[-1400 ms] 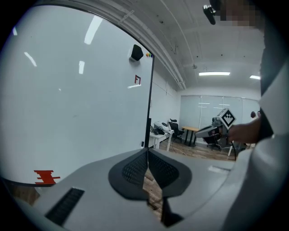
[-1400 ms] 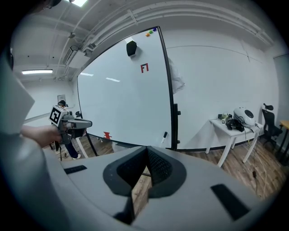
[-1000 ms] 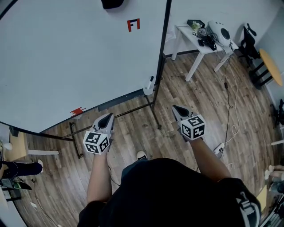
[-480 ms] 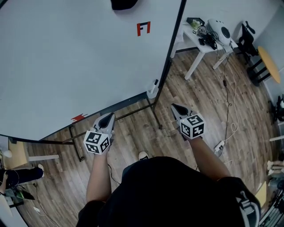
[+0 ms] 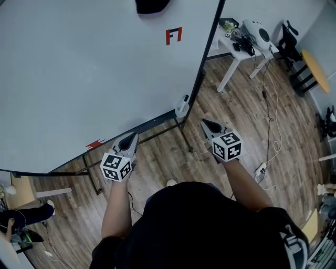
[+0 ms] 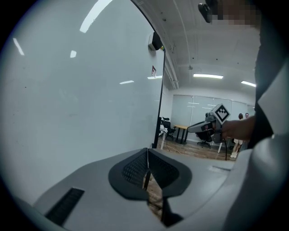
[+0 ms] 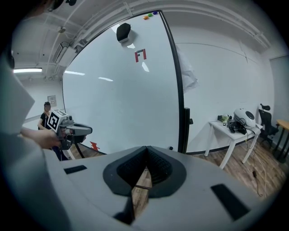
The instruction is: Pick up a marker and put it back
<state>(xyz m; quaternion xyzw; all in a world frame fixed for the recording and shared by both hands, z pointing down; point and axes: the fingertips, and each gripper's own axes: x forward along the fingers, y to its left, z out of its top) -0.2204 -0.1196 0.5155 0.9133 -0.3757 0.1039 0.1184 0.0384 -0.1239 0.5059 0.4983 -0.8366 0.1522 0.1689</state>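
Note:
A big whiteboard (image 5: 89, 79) stands in front of me on a black frame. A small white cup (image 5: 182, 106) hangs at its lower right corner with what looks like a dark marker tip sticking out. My left gripper (image 5: 132, 136) is shut and empty, pointing at the board's lower edge. Its jaws (image 6: 147, 150) meet in its own view. My right gripper (image 5: 203, 122) is also shut and empty, just right of the board's post and below the cup. In its own view the jaws (image 7: 146, 148) are pressed together.
A red mark (image 5: 173, 35) and a black object (image 5: 152, 5) sit high on the board, and a small red piece (image 5: 95, 143) lies at its bottom edge. At the back right stands a white table (image 5: 231, 50). Cables and a power strip (image 5: 260, 169) lie on the wooden floor.
In the head view the board's right post and the cup have slid rightward and the grippers sit slightly higher. Both grippers stay shut and empty.

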